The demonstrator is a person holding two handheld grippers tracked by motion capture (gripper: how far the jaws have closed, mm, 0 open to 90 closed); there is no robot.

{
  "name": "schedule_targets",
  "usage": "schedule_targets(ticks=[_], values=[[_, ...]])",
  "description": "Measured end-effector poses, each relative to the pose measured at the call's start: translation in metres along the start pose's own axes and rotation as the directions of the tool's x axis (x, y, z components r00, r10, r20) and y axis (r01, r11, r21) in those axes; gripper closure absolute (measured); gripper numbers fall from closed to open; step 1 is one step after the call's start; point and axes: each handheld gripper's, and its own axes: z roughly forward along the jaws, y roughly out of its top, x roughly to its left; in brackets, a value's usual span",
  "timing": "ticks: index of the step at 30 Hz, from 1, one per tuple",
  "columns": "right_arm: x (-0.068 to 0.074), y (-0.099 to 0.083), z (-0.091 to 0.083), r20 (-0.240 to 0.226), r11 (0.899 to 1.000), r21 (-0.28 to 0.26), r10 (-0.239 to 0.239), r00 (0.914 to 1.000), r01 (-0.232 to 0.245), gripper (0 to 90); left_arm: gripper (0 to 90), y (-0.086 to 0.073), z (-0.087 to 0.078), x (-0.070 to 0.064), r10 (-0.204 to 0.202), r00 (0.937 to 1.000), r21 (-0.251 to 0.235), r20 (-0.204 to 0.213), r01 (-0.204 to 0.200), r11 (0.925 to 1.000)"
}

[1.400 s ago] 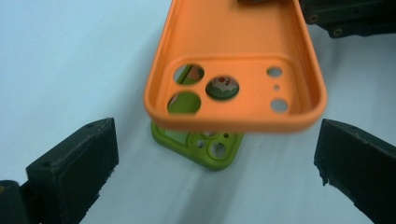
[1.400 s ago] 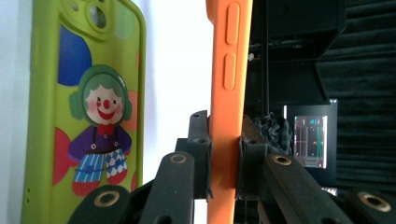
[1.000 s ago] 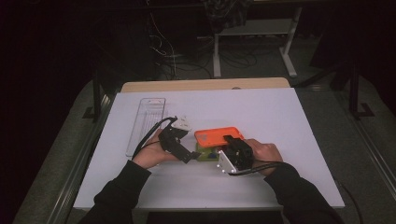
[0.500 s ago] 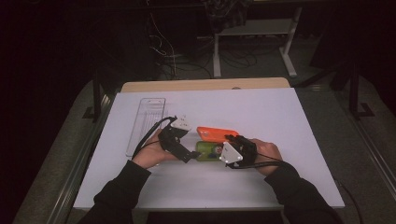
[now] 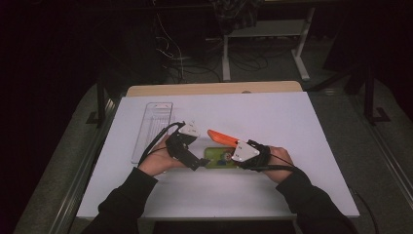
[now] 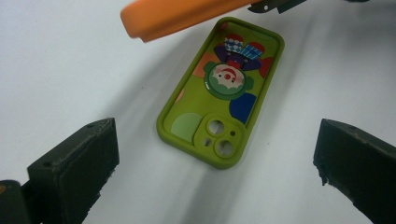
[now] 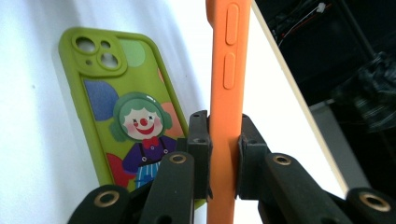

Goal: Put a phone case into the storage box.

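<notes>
While the right gripper [image 7: 224, 154] clamps an orange phone case [image 7: 227, 84] edge-on between its two black jaws, the case stands out past the fingertips as a slim, smooth, matte slab with rounded corners and two raised oblong buttons along its side. In the high view the same orange case [image 5: 223, 137] slants up and away from the right gripper [image 5: 242, 149], clear of the white table [image 5: 292, 126].

Just beside those jaws, flat on the table, lies a green phone case [image 7: 121, 112], rubbery-looking and olive, with a raised rim, a square camera block pierced by round holes, and a glossy clown figure among coloured patches.

The left gripper [image 6: 215, 168] has its fingers wide apart, holding nothing; the green case [image 6: 222, 93] lies between and a little beyond the two blocky, rough-edged black pads [image 6: 74, 163], with the orange case's rounded end [image 6: 177, 16] hanging above its far end.

Farther off, to the outside of the left gripper [image 5: 187, 146], a clear plastic tray [image 5: 152, 130], long and ribbed, rests on the table.
</notes>
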Motion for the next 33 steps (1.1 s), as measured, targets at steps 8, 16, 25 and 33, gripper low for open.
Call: schedule_targets(ticks=[8,16,25,33], values=[[-0.009,-0.001,0.0,-0.079,0.993,-0.016,0.114,0.9903,-0.116,77.7,0.0,0.0,0.0,0.001,-0.005,1.0,0.009,-0.001,0.005,0.9999],[-0.016,-0.002,0.0,-0.169,0.96,-0.021,0.273,0.947,-0.281,77.7,0.0,0.0,-0.001,0.001,-0.009,1.0,0.016,0.001,0.009,0.9998],[-0.025,-0.004,0.001,-0.289,0.889,-0.001,0.437,0.8517,-0.457,77.8,0.0,-0.001,0.0,0.002,-0.015,0.9999,0.017,0.002,0.015,0.9998],[-0.032,-0.009,0.004,-0.359,0.843,0.013,0.506,0.7843,-0.538,78.0,0.0,-0.001,0.0,0.002,-0.035,0.9994,0.014,-0.004,0.035,0.9993]])
